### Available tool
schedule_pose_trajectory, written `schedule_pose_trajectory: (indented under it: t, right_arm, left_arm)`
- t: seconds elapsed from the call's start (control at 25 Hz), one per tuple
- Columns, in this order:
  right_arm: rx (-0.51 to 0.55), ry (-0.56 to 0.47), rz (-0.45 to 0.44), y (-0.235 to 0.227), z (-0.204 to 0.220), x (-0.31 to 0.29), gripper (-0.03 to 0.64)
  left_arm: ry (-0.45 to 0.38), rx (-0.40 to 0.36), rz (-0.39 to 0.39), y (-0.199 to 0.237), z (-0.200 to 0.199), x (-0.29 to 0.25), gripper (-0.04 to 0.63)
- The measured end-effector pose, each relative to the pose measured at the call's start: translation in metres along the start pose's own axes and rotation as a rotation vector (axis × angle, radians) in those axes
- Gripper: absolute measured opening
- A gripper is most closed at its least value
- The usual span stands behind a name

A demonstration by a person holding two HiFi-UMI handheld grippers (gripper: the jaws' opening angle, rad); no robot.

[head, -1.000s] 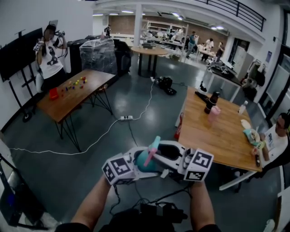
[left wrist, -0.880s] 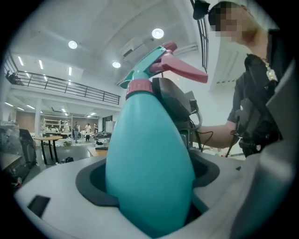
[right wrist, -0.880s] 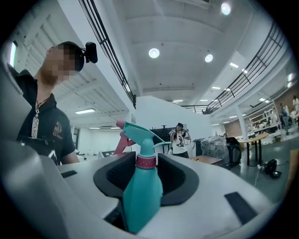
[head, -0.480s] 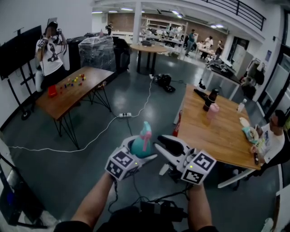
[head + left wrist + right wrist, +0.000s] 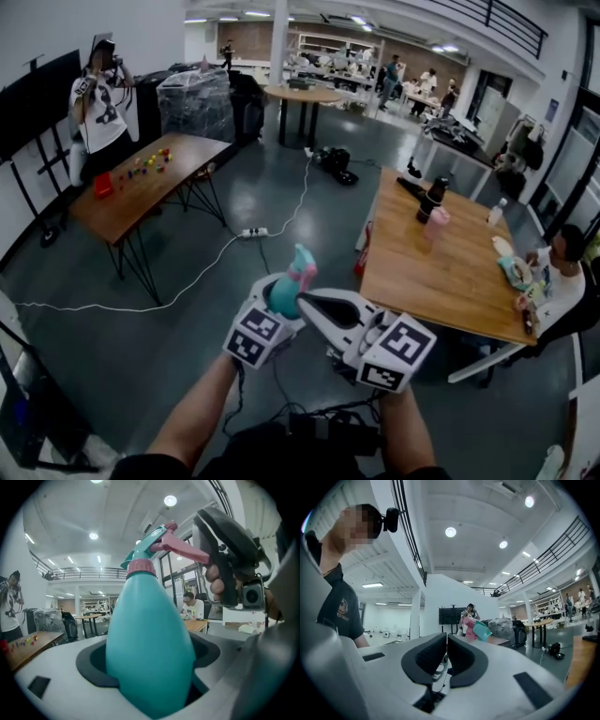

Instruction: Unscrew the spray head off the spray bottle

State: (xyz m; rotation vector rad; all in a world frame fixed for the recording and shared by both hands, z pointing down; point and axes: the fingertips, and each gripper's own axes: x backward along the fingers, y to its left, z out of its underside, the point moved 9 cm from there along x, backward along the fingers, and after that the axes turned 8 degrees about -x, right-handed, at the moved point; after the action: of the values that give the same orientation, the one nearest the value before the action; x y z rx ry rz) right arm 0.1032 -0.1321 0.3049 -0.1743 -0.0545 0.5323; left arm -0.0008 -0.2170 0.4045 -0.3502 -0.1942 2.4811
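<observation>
A teal spray bottle (image 5: 282,293) with a teal and pink spray head (image 5: 302,263) stands upright between the jaws of my left gripper (image 5: 279,307), which is shut on its body. In the left gripper view the bottle (image 5: 150,644) fills the middle, with a pink collar (image 5: 141,567) and pink trigger (image 5: 182,551) on top. My right gripper (image 5: 307,300) lies just right of the bottle. Its jaws are closing, and in the right gripper view (image 5: 446,651) they meet with nothing between them. The spray head (image 5: 477,629) shows beyond them.
A long wooden table (image 5: 441,281) with bottles stands at the right, with a person (image 5: 562,272) seated at its far side. Another wooden table (image 5: 141,202) with small coloured pieces is at the left, near a standing person (image 5: 94,103). A white cable (image 5: 234,253) crosses the floor.
The right gripper's jaws, around the bottle's top a second ago and wide apart beside it half a second ago, have come together. The left gripper still holds the bottle.
</observation>
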Motion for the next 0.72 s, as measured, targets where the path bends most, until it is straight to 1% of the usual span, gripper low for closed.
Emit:
schedule_pose_trajectory:
  t: [0.16, 0.36, 0.56, 0.72]
  right_arm:
    - [0.037, 0.065, 0.065, 0.0005, 0.0043, -0.0032, 0.011]
    - [0.082, 0.104, 0.135, -0.0007, 0.0037, -0.0023, 0.006]
    - [0.086, 0.122, 0.119, 0.0061, 0.0041, -0.0081, 0.006]
    - [0.095, 0.138, 0.152, 0.0064, 0.0039, -0.0095, 0.006]
  left_arm:
    - [-0.016, -0.001, -0.012, 0.0001, -0.0038, 0.0014, 0.436]
    - [-0.024, 0.015, -0.036, 0.0051, -0.0023, 0.0044, 0.436]
    - [-0.017, 0.008, -0.045, 0.0036, -0.0004, 0.0033, 0.436]
    - [-0.031, 0.017, -0.037, 0.005, -0.0002, 0.0059, 0.436]
